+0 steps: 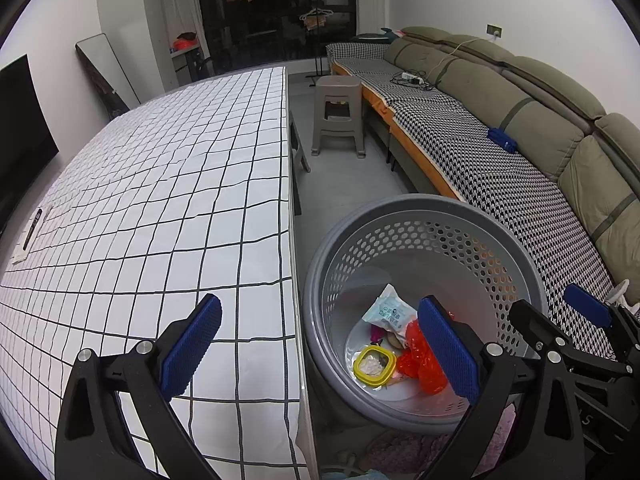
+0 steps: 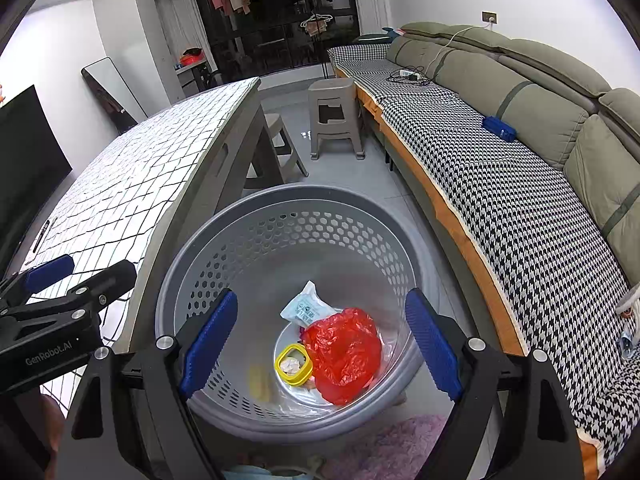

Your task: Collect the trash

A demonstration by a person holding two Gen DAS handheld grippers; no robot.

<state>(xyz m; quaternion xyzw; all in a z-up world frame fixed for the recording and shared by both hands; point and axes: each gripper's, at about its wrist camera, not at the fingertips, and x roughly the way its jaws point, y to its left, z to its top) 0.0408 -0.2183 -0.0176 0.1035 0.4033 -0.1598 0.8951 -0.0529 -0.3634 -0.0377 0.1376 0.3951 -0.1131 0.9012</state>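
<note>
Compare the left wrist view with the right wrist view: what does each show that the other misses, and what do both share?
Left only: wide checked tabletop under open left tongs. Right only: pale yellow item in the basket, second stool under the table. Both: grey basket, red bag, yellow container, white packet, sofa.

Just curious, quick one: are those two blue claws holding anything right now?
Left gripper: open, holding nothing.
Right gripper: open, holding nothing, above the basket.

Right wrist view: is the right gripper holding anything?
No. The right gripper is open and empty above the gray basket, where the red plastic bag already lies.
</note>
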